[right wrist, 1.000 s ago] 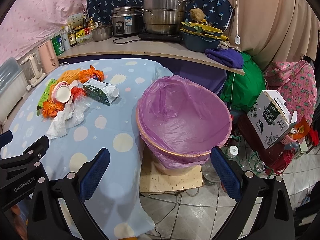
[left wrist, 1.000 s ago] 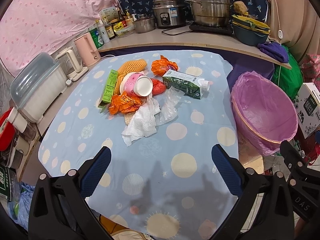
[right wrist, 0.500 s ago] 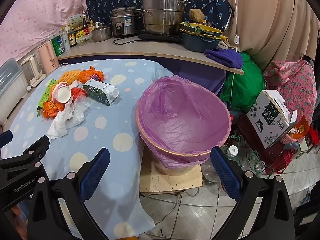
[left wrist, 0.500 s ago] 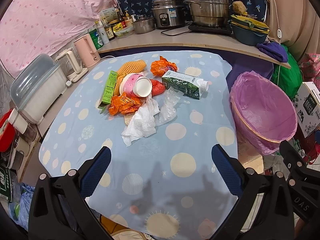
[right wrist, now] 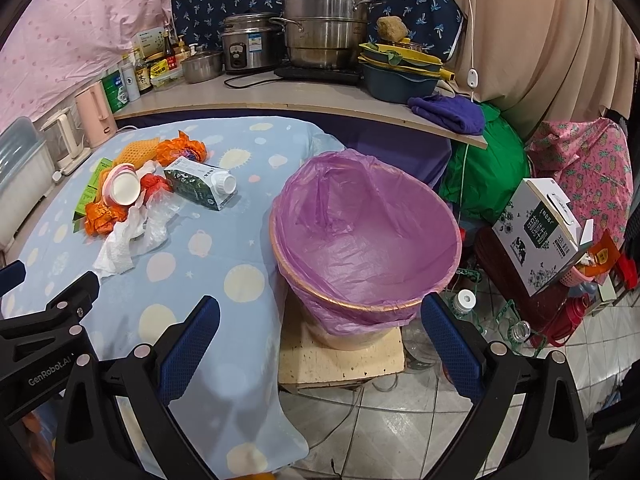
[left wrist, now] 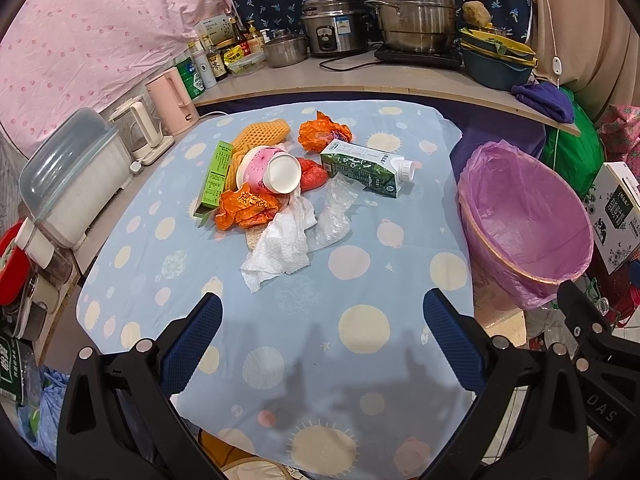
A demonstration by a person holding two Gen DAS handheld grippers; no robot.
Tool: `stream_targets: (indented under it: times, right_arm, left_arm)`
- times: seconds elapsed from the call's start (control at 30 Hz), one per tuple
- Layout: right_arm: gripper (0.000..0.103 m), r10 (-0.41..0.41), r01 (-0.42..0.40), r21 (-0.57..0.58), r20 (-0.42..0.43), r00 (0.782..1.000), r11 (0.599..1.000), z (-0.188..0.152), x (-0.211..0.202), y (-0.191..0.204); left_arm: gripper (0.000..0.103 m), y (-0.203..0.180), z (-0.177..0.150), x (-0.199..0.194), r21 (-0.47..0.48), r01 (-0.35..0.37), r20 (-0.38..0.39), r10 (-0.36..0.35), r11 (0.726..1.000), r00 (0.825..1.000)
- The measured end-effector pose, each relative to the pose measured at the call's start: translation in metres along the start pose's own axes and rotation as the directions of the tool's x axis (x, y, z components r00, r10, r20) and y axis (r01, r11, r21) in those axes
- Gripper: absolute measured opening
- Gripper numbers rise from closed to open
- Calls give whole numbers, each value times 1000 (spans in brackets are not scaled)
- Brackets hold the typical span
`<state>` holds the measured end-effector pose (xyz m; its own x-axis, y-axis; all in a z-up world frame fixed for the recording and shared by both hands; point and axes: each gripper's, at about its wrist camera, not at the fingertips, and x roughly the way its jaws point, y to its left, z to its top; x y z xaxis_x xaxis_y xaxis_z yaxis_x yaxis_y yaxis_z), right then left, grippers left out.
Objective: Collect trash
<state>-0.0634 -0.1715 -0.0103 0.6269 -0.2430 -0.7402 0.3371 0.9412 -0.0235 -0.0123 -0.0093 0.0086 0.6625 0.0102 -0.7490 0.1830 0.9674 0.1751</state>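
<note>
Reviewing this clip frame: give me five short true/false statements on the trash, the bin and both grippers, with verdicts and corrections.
1. The left gripper is open and holds nothing. True.
2. The green carton stands upright on the tablecloth. False: it lies on its side, its white cap pointing toward the bin.
3. The bin, lined with a purple bag, already holds trash. False: nothing shows inside the liner.
4. The pink cup lies tipped over in the trash pile, its white bottom facing the camera. True.
5. The right gripper is shut on the white paper towel. False: it is open and empty, and the towel lies on the tablecloth.
</note>
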Motion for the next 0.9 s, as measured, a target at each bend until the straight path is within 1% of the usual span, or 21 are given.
stream_targets:
  times: [0.9]
  right_arm:
    - [96,-1,1,5,1,1000,1000,-4,2,-2]
  left_arm:
    - [96,-1,0,-1,0,0,-1,0,1000,1000]
